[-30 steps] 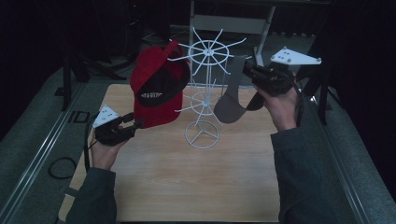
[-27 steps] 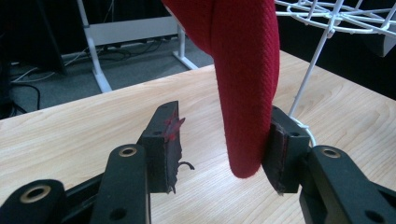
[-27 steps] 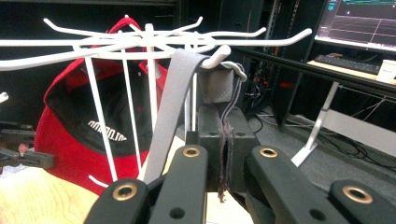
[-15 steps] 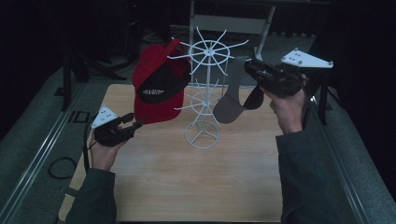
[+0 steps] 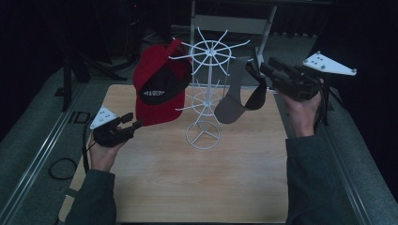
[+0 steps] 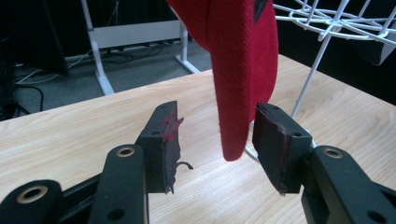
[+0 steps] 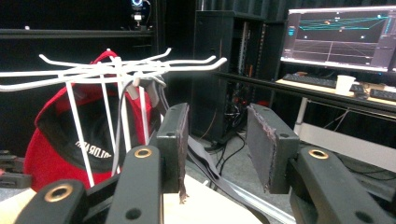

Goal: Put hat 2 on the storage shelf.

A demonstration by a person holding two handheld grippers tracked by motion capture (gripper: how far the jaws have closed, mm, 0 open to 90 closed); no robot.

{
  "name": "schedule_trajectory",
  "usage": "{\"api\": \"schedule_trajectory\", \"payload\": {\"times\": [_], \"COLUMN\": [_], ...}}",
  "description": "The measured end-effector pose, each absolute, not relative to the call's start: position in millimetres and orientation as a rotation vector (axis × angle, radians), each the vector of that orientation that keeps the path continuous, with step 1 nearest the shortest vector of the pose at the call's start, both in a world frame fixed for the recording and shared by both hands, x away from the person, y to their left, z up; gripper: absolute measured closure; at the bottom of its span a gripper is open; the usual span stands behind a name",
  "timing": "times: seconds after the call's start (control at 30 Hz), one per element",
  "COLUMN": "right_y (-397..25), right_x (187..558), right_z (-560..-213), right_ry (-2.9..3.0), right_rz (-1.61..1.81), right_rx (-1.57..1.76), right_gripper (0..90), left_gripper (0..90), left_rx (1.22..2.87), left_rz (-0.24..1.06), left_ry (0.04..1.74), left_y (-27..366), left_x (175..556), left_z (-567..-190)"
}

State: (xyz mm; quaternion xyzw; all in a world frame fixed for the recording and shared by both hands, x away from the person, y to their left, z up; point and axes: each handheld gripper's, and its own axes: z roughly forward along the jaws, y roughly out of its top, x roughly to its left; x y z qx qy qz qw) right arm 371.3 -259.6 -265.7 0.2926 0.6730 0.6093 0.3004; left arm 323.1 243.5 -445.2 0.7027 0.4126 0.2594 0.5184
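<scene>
A white wire rack [image 5: 206,93] stands mid-table on a round base. A red cap [image 5: 159,84] hangs on its left side and a grey cap [image 5: 239,96] on its right. My left gripper [image 5: 132,121] is low, just left of the red cap. In the left gripper view its jaws [image 6: 215,135] stand open with the red cap's brim [image 6: 238,93] hanging between them, apart from both pads. My right gripper [image 5: 261,69] is held high, right beside the grey cap. It is open [image 7: 217,140] with nothing between the jaws, and the rack's arms [image 7: 116,70] are to its left.
The wooden table [image 5: 234,178] has bare room in front of the rack. A white desk frame [image 5: 234,23] stands behind it. A metal rail [image 5: 42,154] and a cable loop [image 5: 61,168] lie at left. A monitor [image 7: 341,35] and cup [image 7: 344,84] sit far off.
My right gripper has drawn back a little to the right of the grey cap, which now hangs on the rack. The left gripper has stayed put.
</scene>
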Motion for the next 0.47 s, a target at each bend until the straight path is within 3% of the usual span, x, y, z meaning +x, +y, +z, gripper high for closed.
{"api": "schedule_trajectory", "payload": {"times": [0.47], "right_y": [-269], "right_x": [372], "right_z": [-279], "right_ry": [1.798], "right_rz": [1.607], "right_rx": [0.811], "right_gripper": [61.7], "left_gripper": [51.2], "left_rx": [1.671], "left_rz": [0.627], "left_ry": [0.992], "left_y": [248], "left_x": [320], "left_z": [-443]}}
